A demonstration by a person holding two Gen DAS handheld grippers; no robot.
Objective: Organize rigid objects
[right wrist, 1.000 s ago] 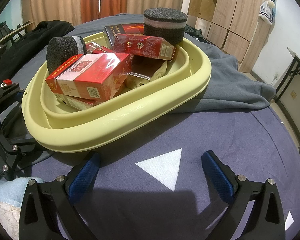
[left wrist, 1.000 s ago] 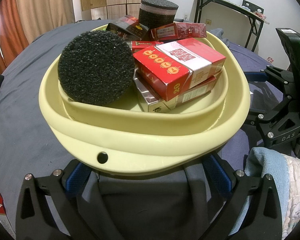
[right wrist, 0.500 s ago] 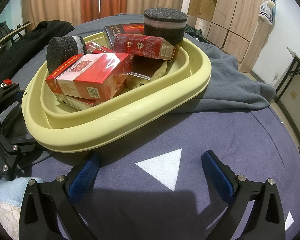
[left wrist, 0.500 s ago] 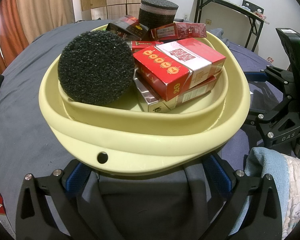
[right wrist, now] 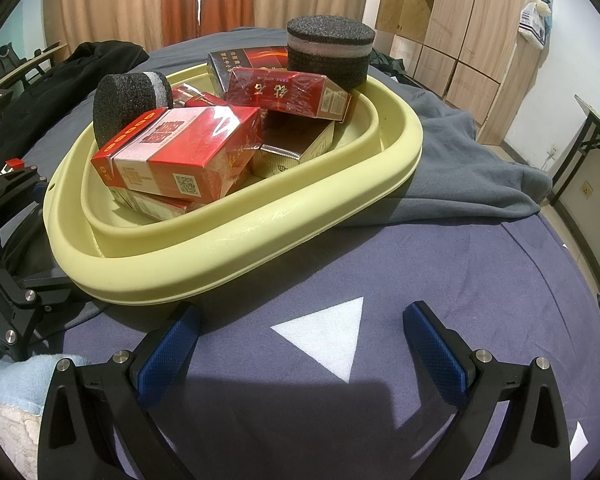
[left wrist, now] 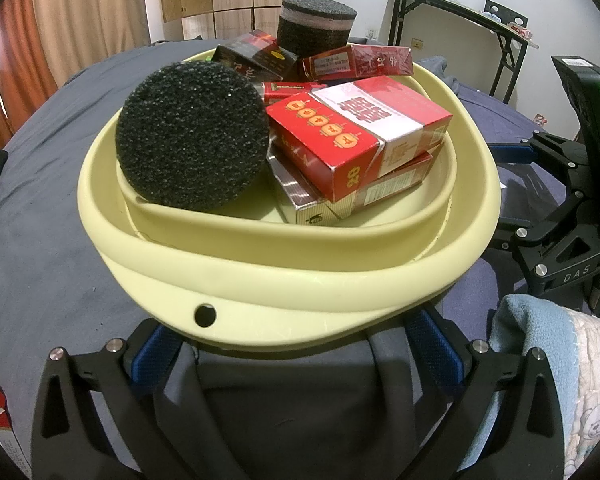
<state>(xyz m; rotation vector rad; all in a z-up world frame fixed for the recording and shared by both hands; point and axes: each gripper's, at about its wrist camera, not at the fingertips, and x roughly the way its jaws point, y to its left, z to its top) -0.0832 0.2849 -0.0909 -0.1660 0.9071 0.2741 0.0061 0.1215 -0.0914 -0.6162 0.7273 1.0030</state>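
A bed [right wrist: 440, 280] with a dark blue cover carries a grey cloth [right wrist: 472, 176] at 2 o'clock; the yellow basin [right wrist: 235, 240] sits partly on it, a black garment [right wrist: 79, 68] at 10 o'clock.

Setting: a home bedroom. Evidence: bed covered by a dark blue sheet [right wrist: 400, 264], with a grey garment [right wrist: 472, 176] lying loose on it; black clothing [right wrist: 71, 76] heaped at the far side; light blue blanket [left wrist: 532, 344] at the near corner. Wooden wardrobe [right wrist: 460, 28] with panelled doors along one wall. Orange and beige curtains [right wrist: 187, 0] over a window. Folding table [left wrist: 460, 12] against a white wall.
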